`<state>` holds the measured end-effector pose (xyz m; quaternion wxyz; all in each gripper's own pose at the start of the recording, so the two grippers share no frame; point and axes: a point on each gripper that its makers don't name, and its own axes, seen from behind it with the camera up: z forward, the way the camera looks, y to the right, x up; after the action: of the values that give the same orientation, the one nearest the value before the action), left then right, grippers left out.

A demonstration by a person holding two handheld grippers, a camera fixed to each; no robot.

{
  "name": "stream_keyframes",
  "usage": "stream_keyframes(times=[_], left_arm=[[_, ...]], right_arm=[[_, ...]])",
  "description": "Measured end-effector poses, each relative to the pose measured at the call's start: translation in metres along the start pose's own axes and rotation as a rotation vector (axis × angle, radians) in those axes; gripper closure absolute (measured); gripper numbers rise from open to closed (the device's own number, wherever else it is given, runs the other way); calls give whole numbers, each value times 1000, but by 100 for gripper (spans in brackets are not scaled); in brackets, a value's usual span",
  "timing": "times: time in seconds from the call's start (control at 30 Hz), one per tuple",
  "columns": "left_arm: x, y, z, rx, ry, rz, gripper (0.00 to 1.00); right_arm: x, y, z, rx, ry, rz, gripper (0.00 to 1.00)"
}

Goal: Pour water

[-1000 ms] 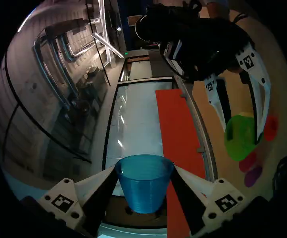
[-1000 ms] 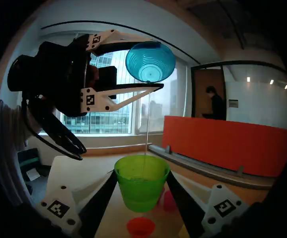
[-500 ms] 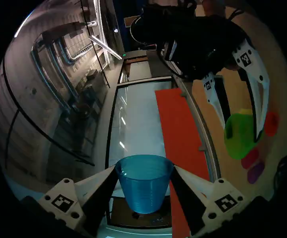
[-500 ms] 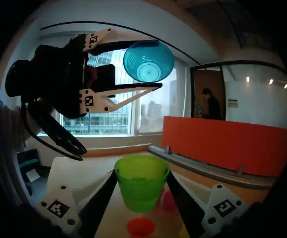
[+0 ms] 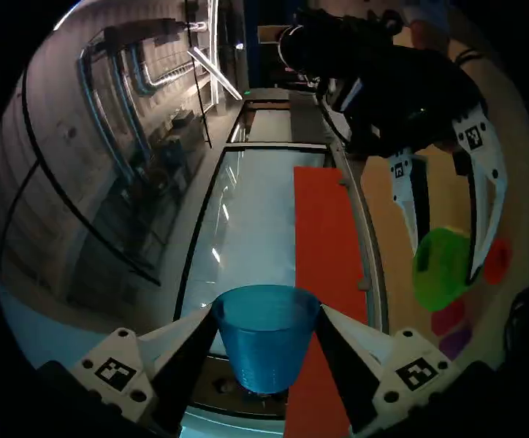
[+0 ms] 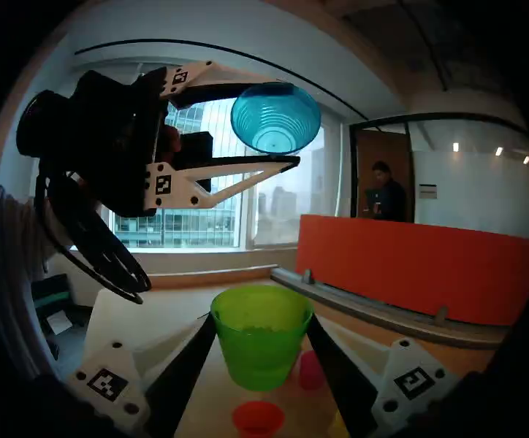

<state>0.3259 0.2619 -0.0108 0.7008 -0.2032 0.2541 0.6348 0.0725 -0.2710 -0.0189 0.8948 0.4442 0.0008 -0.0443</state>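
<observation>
Left gripper [image 5: 265, 312] jaws clamping blue cup [image 5: 266, 347] on both sides, holding it tipped high above green cup [image 6: 261, 339]. Right gripper [image 6: 260, 323] jaws gripping green cup upright over surface [image 6: 217, 398].

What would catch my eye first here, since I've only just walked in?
A blue cup, tipped on its side, is clamped in the left gripper high against the window. Below it, the right gripper holds an upright green cup, with a long orange partition behind.
</observation>
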Motion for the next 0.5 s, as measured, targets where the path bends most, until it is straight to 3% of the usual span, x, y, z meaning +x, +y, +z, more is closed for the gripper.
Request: stream_keyframes(times=[0.2, 0.5], left_arm=[[-5, 13, 2, -9, -3, -183, 12], [-22, 23, 4, 7, -22, -428, 12]], right_arm=[[1, 1, -2, -6, 2, 0, 10], [3, 1, -7, -15, 3, -6, 10]])
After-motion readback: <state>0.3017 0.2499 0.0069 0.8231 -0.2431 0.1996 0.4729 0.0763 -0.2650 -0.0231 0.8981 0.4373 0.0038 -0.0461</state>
